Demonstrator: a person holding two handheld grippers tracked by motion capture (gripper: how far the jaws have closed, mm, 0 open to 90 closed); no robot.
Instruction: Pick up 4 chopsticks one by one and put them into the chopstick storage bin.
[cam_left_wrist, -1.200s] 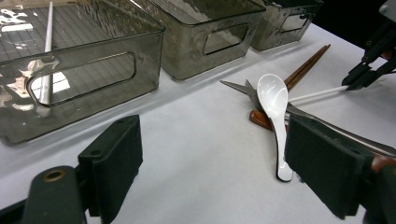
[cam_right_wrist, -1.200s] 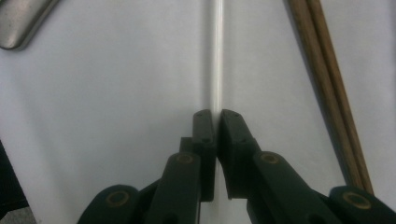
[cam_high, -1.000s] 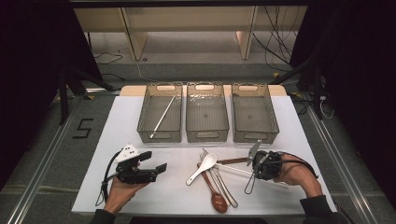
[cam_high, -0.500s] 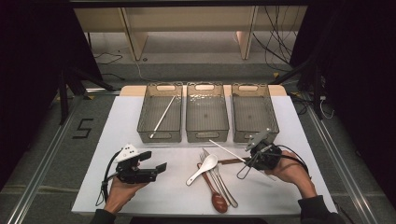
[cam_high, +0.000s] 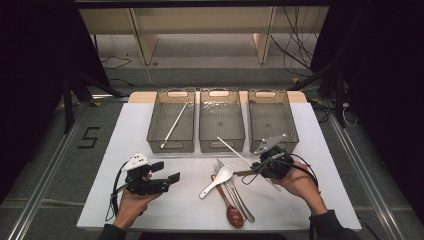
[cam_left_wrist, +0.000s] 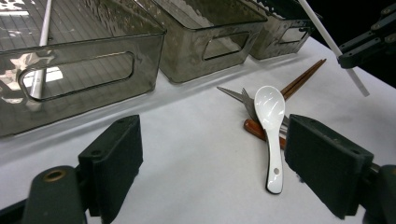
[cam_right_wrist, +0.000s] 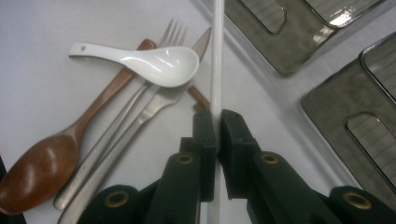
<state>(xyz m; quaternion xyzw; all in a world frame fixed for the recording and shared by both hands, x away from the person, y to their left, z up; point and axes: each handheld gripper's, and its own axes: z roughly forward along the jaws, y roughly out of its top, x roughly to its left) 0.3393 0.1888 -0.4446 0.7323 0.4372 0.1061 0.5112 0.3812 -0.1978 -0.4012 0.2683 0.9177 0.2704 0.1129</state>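
My right gripper (cam_high: 261, 167) (cam_right_wrist: 217, 125) is shut on a white chopstick (cam_high: 231, 147) (cam_right_wrist: 217, 56), which hangs slanted above the table with its far end toward the middle bin (cam_high: 221, 145). Just left of it lies a pile of cutlery: a white ceramic spoon (cam_high: 218, 180) (cam_left_wrist: 270, 109) (cam_right_wrist: 140, 58), a wooden spoon (cam_high: 231, 210) (cam_right_wrist: 42, 172), a metal fork (cam_right_wrist: 154, 100) and knife (cam_high: 242, 200), and brown chopsticks (cam_left_wrist: 303, 77). At the table's front left, my left gripper (cam_high: 167, 173) (cam_left_wrist: 215, 168) rests open, with nothing between its jaws.
Three clear grey bins stand in a row at the back of the white table (cam_high: 190, 210). The left bin (cam_high: 156, 120) holds another white chopstick (cam_high: 174, 125). The right bin (cam_high: 270, 115) sits just behind my right gripper.
My right gripper has risen off the table with the white chopstick and moved toward the bins. The left gripper has kept still.
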